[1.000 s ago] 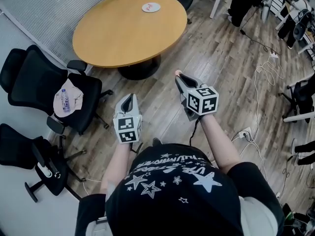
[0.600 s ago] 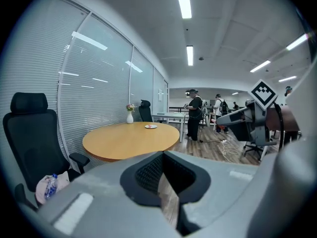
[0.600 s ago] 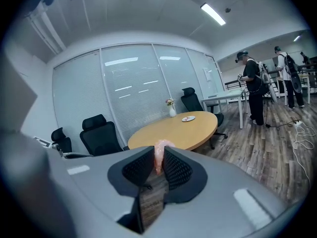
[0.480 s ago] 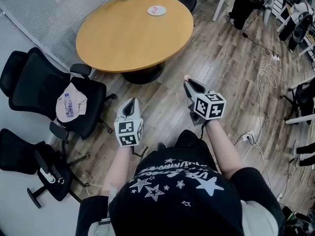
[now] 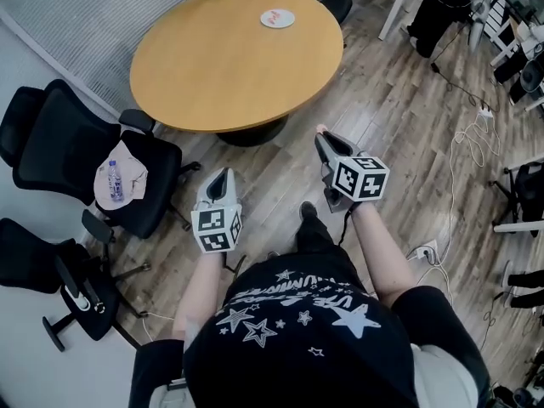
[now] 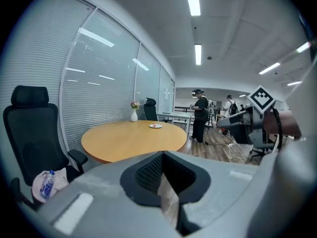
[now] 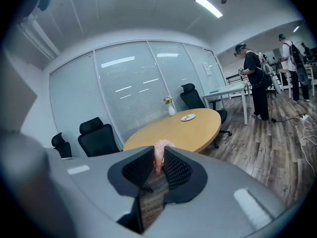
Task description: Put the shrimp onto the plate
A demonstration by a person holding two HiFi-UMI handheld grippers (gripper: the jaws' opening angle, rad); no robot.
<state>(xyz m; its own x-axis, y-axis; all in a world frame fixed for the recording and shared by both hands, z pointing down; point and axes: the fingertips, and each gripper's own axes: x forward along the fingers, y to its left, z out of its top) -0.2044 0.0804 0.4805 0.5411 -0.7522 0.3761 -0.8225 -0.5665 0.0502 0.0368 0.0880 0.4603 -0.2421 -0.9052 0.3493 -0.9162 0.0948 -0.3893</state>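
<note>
The right gripper (image 5: pixel 324 138) was clamped on the pink shrimp (image 7: pixel 159 158) — its long axis ran along the jaws, with the curled end poking past the tips toward the round table (image 5: pixel 229 58). The plate (image 5: pixel 278 19) sat on the table's far side, well apart. The left gripper (image 5: pixel 221 178) was empty — jaws drawn together.
</note>
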